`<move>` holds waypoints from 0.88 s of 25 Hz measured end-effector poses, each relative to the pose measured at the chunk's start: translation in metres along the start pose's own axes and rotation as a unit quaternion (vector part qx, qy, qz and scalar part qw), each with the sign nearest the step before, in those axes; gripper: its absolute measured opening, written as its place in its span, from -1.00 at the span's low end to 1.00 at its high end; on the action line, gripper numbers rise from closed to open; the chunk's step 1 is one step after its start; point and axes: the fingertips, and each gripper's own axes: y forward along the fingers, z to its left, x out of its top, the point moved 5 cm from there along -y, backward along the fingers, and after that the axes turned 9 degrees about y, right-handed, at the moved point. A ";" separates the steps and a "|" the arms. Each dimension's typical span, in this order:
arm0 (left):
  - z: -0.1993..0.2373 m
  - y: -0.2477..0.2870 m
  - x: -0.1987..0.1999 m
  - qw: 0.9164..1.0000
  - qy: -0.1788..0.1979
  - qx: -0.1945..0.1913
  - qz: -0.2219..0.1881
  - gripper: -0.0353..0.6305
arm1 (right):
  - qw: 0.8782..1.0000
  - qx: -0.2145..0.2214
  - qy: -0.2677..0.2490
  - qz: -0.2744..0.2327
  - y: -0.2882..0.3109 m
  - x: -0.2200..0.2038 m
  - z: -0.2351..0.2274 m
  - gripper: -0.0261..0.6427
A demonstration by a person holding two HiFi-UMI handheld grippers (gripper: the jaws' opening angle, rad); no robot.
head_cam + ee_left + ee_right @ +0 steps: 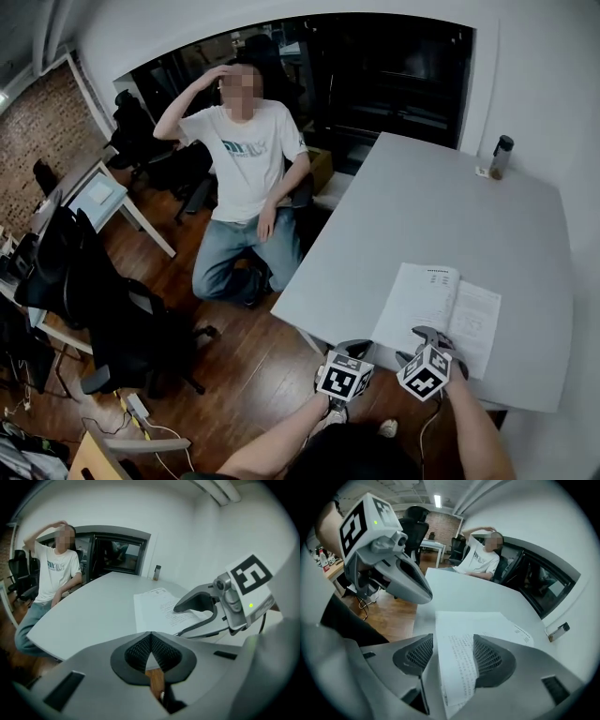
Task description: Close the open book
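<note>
Open book (436,309) lies flat by the table's (450,216) near edge. Right gripper (452,652): jaws wide apart, a page edge between them, unpinched. Left gripper (151,645): jaws together, empty, just off that edge. Likely step: taking the page. Next: pinch, then fold it across.

A: Book (436,314)?
B: White pages, fine black print.
A: Table (450,206)?
B: Plain pale grey.
A: Left gripper (353,348) and right gripper (431,336)?
B: Grey bodies, black ribbed lining inside the jaws, black-and-white square markers on top.
A: Floor (253,375)?
B: Reddish-brown wood planks.
A: Seated person's T-shirt (246,159)?
B: White, greenish print across the chest.
A: Jeans (220,253)?
B: Faded blue.
A: Office chairs (103,309)?
B: Black.
</note>
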 end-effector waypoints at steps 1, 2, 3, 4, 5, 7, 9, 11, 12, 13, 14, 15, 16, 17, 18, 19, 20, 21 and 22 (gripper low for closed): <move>0.003 -0.001 -0.001 1.000 -0.002 0.002 0.000 -0.88 | 1.000 -0.002 0.001 0.006 0.004 -0.001 -0.001 -0.17; 0.006 -0.001 -0.003 1.000 -0.004 0.003 0.001 -0.88 | 1.000 -0.003 0.007 0.009 0.006 -0.003 -0.003 -0.17; 0.008 -0.002 -0.004 1.000 -0.006 0.005 0.001 -0.88 | 1.000 -0.001 0.015 0.010 0.007 -0.004 -0.004 -0.17; 0.010 -0.002 -0.005 1.000 -0.008 0.006 0.001 -0.88 | 1.000 0.001 0.025 0.009 0.007 -0.004 -0.005 -0.18; 0.012 -0.002 -0.007 1.000 -0.009 0.005 0.001 -0.88 | 0.999 0.004 0.035 0.008 0.006 -0.004 -0.005 -0.18; 0.013 -0.001 -0.008 1.000 -0.009 0.003 0.001 -0.88 | 0.998 0.009 0.054 0.006 0.004 -0.004 -0.007 -0.19; 0.011 0.003 -0.006 1.000 -0.008 -0.003 0.001 -0.88 | 0.997 0.007 0.071 0.000 -0.002 -0.003 -0.011 -0.20; 0.007 0.007 -0.004 1.000 -0.006 -0.009 0.001 -0.88 | 0.996 -0.002 0.085 -0.006 -0.009 -0.005 -0.016 -0.25; 0.006 0.009 -0.003 1.000 -0.004 -0.013 0.002 -0.88 | 0.996 -0.008 0.092 -0.009 -0.013 -0.007 -0.018 -0.28; 0.003 0.011 -0.002 1.000 -0.002 -0.017 0.002 -0.88 | 0.995 -0.014 0.099 -0.011 -0.017 -0.010 -0.019 -0.29; 0.001 0.013 -0.001 1.000 0.000 -0.021 0.003 -0.88 | 0.994 -0.021 0.106 -0.013 -0.021 -0.014 -0.022 -0.29; -0.002 0.016 0.001 1.000 0.003 -0.025 0.004 -0.88 | 0.993 -0.028 0.114 -0.013 -0.025 -0.019 -0.024 -0.29; -0.005 0.019 0.003 1.000 0.006 -0.030 0.005 -0.88 | 0.992 -0.035 0.123 -0.013 -0.028 -0.024 -0.027 -0.29; -0.009 0.022 0.005 0.999 0.009 -0.034 0.006 -0.88 | 0.990 -0.044 0.133 -0.014 -0.032 -0.030 -0.031 -0.29; -0.013 0.025 0.006 0.999 0.013 -0.039 0.006 -0.88 | 0.988 -0.053 0.144 -0.015 -0.037 -0.036 -0.034 -0.29; -0.016 0.028 0.008 0.999 0.017 -0.044 0.006 -0.88 | 0.986 -0.062 0.157 -0.016 -0.041 -0.043 -0.038 -0.29; -0.020 0.030 0.010 0.999 0.021 -0.048 0.006 -0.88 | 0.983 -0.070 0.171 -0.017 -0.045 -0.050 -0.042 -0.29; -0.023 0.033 0.012 0.998 0.025 -0.052 0.006 -0.88 | 0.979 -0.078 0.186 -0.017 -0.050 -0.058 -0.046 -0.31; -0.027 0.036 0.014 0.998 0.028 -0.056 0.006 -0.88 | 0.976 -0.085 0.202 -0.018 -0.054 -0.065 -0.049 -0.32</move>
